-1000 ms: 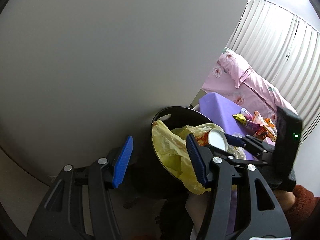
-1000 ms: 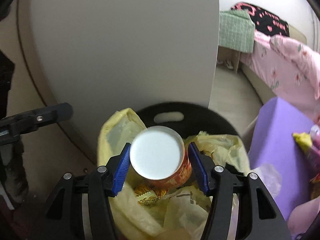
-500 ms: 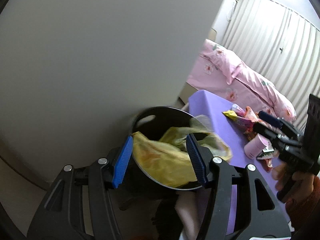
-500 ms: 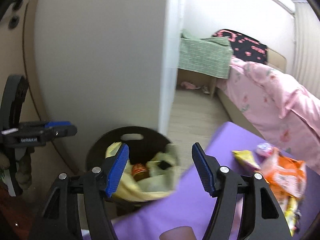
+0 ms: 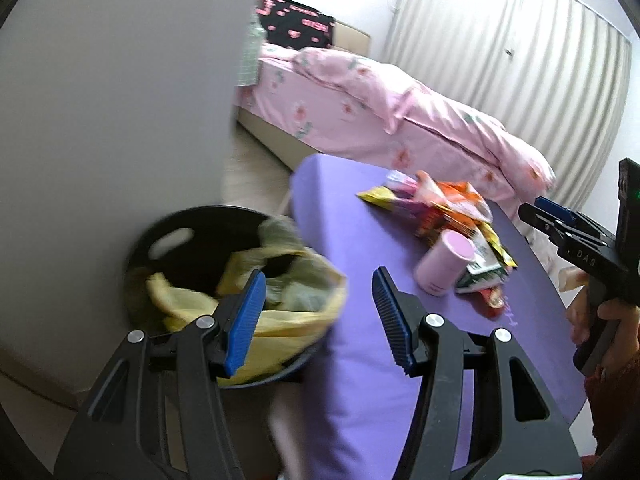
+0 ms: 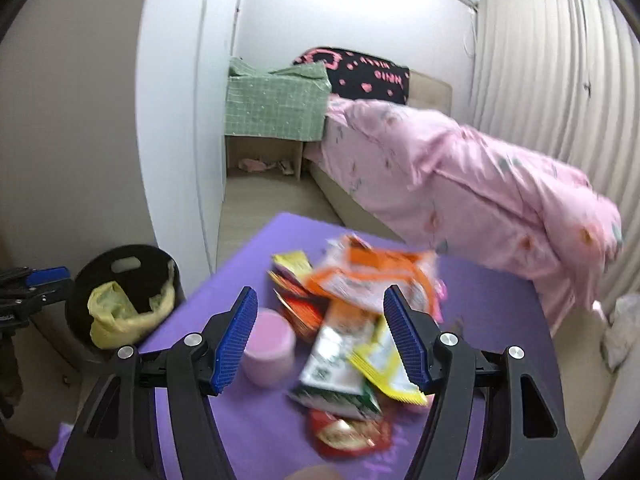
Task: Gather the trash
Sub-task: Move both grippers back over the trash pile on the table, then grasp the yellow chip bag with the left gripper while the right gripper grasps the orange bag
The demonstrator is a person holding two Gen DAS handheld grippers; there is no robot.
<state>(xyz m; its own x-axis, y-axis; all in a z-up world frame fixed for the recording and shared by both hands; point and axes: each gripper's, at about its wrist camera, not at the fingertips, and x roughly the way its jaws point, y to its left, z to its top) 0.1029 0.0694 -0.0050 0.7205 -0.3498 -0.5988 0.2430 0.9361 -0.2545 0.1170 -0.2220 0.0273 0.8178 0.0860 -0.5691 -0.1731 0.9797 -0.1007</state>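
Observation:
A black trash bin (image 5: 168, 236) (image 6: 132, 260) lined with a yellow bag (image 5: 280, 320) (image 6: 120, 316) stands on the floor by the wall, left of a purple table (image 5: 360, 360) (image 6: 256, 248). On the table lies a pile of snack wrappers (image 5: 444, 204) (image 6: 360, 320) beside a pink cup (image 5: 444, 264) (image 6: 268, 348). My left gripper (image 5: 316, 316) hangs open above the bin's right rim and the table edge, nothing between its fingers. My right gripper (image 6: 320, 336) stands open over the wrapper pile, empty; it also shows at the right of the left wrist view (image 5: 560, 220).
A bed with a pink floral duvet (image 5: 380, 120) (image 6: 460, 172) runs behind the table. A small cabinet under a green checked cloth (image 6: 276, 104) stands by the bed's head. Pleated curtains (image 5: 500, 40) cover the right wall. A grey wall panel (image 5: 120, 100) rises behind the bin.
The right gripper let the white-lidded cup drop into the bin, opened and swung right and up to above the wrapper pile. The left gripper also swung right, from the bin toward the table.

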